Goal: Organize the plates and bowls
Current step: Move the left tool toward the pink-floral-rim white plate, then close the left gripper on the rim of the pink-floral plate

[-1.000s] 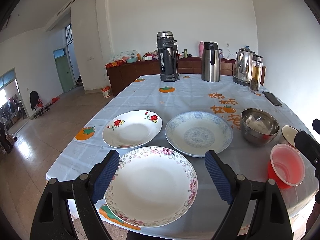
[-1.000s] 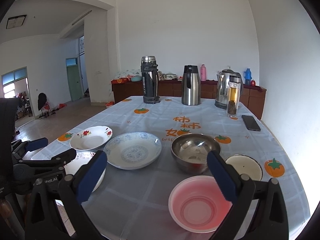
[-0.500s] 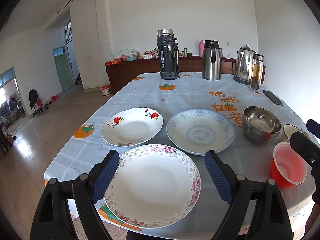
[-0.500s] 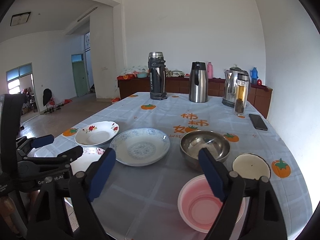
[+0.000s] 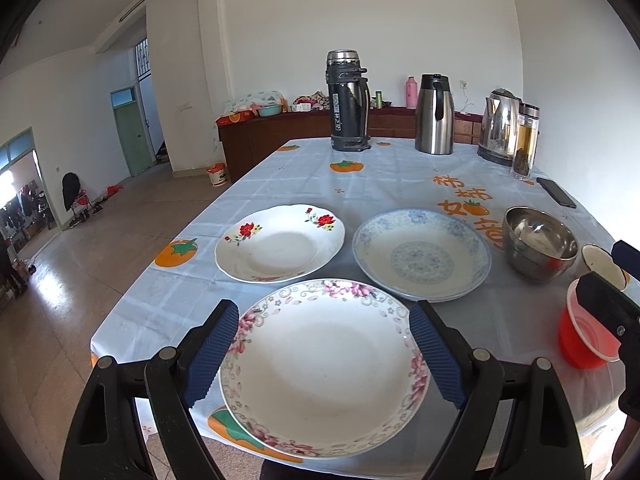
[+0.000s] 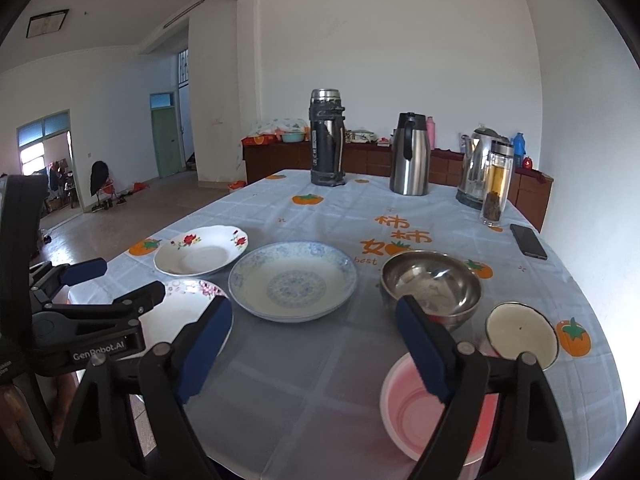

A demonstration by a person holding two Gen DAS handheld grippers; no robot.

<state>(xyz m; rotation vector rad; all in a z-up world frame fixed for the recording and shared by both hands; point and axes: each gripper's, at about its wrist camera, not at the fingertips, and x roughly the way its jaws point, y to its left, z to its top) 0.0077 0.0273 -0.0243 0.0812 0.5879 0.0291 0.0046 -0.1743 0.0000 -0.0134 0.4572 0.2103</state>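
On the bench (image 5: 400, 168), under its pale cloth with orange fruit prints, we held both grippers low at the near edge. Our left gripper (image 5: 324, 356) hovered with its fingers (image 5: 210, 350) spread wide on either side of the pink-flowered plate (image 5: 324, 368), apart from its rim. Just behind that plate sat the red-flowered plate (image 5: 280, 244) to the left and the blue-patterned plate (image 5: 422, 254) to the right, none of them stacked.

Our right gripper (image 6: 312, 352) also stood with its fingers (image 6: 420, 354) well apart, having just narrowed a little, and they pressed on nothing. The right-hand finger hung over the near rim of the pink bowl (image 6: 416, 412), the left one over bare cloth. Behind the pink bowl stood the steel bowl (image 6: 432, 286), and beside it to the right a small white bowl (image 6: 522, 330) (its rim dark).

At the far end we saw a black flask (image 6: 327, 138), a steel jug (image 6: 410, 154), a kettle (image 6: 476, 168), a tea bottle (image 6: 496, 184) and a phone (image 6: 528, 240).
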